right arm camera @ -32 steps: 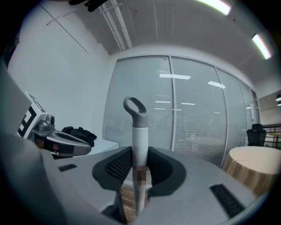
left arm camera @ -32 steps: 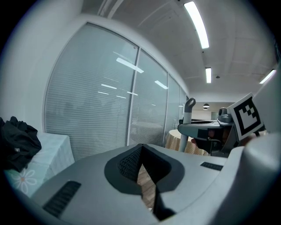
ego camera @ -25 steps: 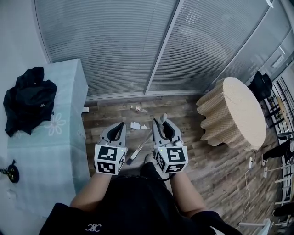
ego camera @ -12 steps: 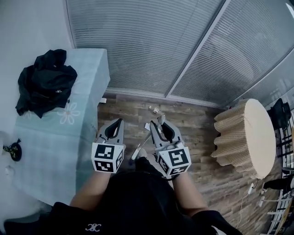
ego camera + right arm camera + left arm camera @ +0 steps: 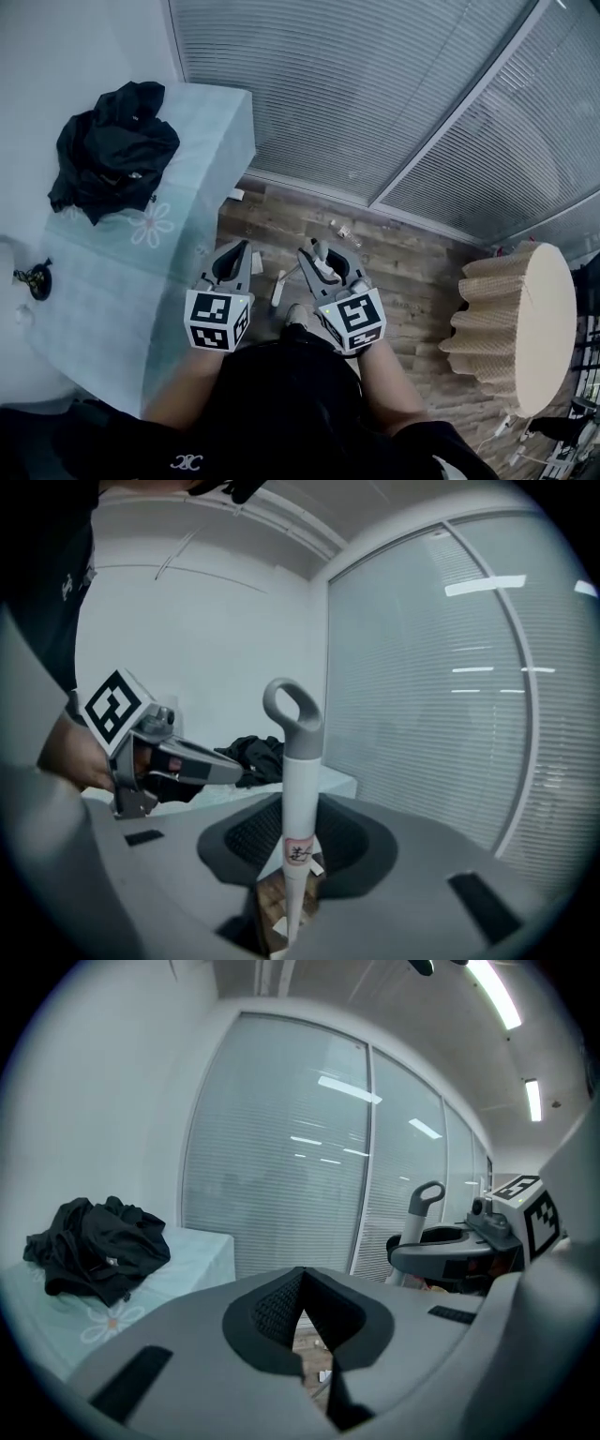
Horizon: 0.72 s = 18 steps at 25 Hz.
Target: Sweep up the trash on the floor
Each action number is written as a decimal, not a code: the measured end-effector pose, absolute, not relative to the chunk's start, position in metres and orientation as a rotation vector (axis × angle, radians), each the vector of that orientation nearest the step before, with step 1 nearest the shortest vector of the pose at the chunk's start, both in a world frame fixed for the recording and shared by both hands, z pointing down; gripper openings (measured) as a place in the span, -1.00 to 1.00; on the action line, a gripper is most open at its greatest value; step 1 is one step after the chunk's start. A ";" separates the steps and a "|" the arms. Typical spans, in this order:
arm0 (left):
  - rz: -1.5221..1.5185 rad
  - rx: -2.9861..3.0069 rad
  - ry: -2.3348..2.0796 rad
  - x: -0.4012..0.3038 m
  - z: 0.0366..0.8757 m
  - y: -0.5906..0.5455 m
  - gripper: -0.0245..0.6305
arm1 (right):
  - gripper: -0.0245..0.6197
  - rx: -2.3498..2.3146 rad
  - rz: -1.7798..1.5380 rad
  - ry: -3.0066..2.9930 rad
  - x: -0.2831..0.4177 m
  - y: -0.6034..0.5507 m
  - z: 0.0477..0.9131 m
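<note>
My right gripper is shut on a white broom handle with a grey loop at its top. The handle slants down to the left toward a white piece low over the wooden floor. My left gripper hangs beside it, shut, with nothing between its jaws. Small white scraps of trash lie on the floor near the window, and another scrap lies between the grippers. In the left gripper view the right gripper and the handle's loop show at the right.
A table with a light blue cloth stands close at the left, with a black jacket on it. A round table with a beige cloth stands at the right. Blinds cover the windows ahead.
The view has swung left: the blue-clothed table is nearer the middle and the round table has slid toward the right edge. Both grippers keep their pose, the right still on the handle.
</note>
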<state>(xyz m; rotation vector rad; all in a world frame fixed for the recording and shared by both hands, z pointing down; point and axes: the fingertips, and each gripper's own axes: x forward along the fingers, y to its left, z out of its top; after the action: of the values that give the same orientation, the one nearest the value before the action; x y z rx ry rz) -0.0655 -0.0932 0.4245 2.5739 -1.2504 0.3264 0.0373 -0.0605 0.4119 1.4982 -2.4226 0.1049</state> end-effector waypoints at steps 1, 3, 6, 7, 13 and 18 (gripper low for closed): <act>0.338 2.559 -1.265 -0.064 0.427 -0.096 -0.94 | -0.58 1.468 0.102 -2.428 0.041 -0.066 0.417; 0.365 2.534 -1.289 -0.061 0.431 -0.099 -0.94 | -0.58 1.441 0.111 -2.440 0.049 -0.076 0.427; 0.407 2.507 -1.332 -0.055 0.433 -0.109 -0.94 | -0.58 1.411 0.118 -2.453 0.060 -0.094 0.436; 0.422 2.495 -1.349 -0.053 0.434 -0.113 -0.94 | -0.58 1.395 0.119 -2.455 0.064 -0.101 0.439; 0.465 2.392 -1.431 -0.037 0.442 -0.137 -0.94 | -0.58 1.219 0.058 -2.477 0.070 -0.116 0.465; 0.513 2.359 -1.446 -0.028 0.460 -0.139 -0.94 | -0.58 1.088 0.046 -2.461 0.081 -0.130 0.492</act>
<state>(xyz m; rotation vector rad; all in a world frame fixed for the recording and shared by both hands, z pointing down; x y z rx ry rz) -0.0275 -0.1394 0.4596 2.3586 -1.4457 0.5132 0.0809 -0.1299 0.4924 1.0876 -2.4608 0.0461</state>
